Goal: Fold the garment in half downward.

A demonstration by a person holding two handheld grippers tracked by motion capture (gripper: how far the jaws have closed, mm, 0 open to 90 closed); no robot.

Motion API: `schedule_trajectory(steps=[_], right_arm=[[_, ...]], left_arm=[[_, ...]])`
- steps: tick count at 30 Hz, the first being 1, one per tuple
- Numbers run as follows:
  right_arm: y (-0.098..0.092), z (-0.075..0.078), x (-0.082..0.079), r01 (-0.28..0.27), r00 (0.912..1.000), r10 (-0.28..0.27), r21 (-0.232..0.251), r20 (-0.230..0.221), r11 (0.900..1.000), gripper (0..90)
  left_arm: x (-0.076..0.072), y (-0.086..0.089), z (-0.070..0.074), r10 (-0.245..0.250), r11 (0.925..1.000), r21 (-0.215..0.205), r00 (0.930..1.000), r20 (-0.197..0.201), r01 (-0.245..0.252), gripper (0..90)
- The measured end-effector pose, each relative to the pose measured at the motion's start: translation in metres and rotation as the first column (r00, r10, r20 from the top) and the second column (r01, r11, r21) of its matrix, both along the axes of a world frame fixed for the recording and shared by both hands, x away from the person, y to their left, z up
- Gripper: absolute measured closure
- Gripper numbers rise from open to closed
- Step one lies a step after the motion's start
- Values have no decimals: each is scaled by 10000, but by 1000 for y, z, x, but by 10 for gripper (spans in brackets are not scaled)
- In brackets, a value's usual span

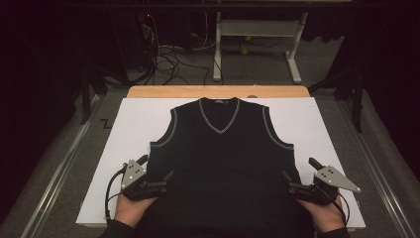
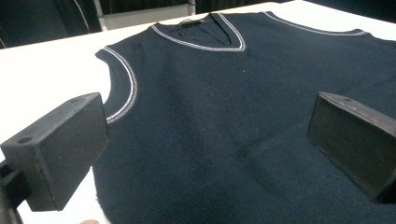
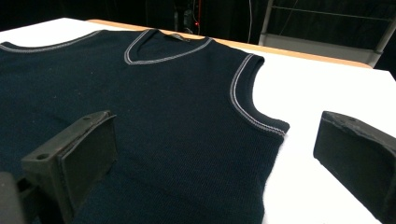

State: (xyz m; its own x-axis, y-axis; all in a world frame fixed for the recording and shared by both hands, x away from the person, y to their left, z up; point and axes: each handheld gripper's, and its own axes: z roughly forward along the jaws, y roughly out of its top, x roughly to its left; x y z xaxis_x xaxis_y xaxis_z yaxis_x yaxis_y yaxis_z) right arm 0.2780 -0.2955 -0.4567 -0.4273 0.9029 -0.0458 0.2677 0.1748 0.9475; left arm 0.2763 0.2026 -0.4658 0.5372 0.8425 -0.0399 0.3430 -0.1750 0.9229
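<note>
Both pairs of jaws stand spread wide with nothing pinched between them: the left gripper [image 1: 157,184] sits at the lower left of the high view and the right gripper [image 1: 297,186] at the lower right, each pointing inward at a side edge of the dark sleeveless sweater [image 1: 224,163]. The sweater lies flat, front up, on the white tabletop [image 1: 133,124], its long axis running from the hem at the bottom of the frame up to the V-neck. Each gripper is equally near its own side edge, whose seam lies between its jaws in the gripper views, so I judge a two-handed pinch comes next.
</note>
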Motion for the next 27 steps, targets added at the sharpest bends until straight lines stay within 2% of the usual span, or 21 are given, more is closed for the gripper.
schedule_trajectory(steps=[1,3,5,7,10,12,15,19,22,27], right_arm=[[0,-1,0,-37,10000,37,-19,25,10000,2],[1,-4,1,-113,9999,112,-174,-59,9998,2],[1,-5,3,-117,9997,116,-21,-216,9999,2],[1,-4,4,-134,9997,134,-4,-194,9999,1],[2,-3,2,-238,9997,237,-231,-54,9994,2],[2,1,-2,-155,9998,157,-160,114,9998,2],[3,2,-5,-152,9998,155,-215,141,9997,2],[5,4,-5,-33,9997,36,-132,249,9999,2],[7,2,-4,-59,9996,65,-212,278,9998,2],[8,1,3,65,9998,-61,-222,212,9997,2]], left_arm=[[1,0,1,9,9998,-198,10000,3,-9,0],[1,-1,1,-1,9996,-276,10000,35,2,0],[1,-1,1,-36,9997,-236,10000,38,37,0],[3,-2,1,-84,9998,-175,10000,17,84,0],[1,-2,1,-160,9995,-283,9999,58,161,0],[0,-3,1,-278,9996,-97,9996,64,279,0],[-2,-1,1,-270,9990,-346,9996,75,273,0],[-1,1,3,-407,9984,-379,9992,30,408,0],[1,1,3,-561,9964,-634,9984,-20,559,0],[5,-4,1,-665,9964,-536,9978,-72,661,0]])
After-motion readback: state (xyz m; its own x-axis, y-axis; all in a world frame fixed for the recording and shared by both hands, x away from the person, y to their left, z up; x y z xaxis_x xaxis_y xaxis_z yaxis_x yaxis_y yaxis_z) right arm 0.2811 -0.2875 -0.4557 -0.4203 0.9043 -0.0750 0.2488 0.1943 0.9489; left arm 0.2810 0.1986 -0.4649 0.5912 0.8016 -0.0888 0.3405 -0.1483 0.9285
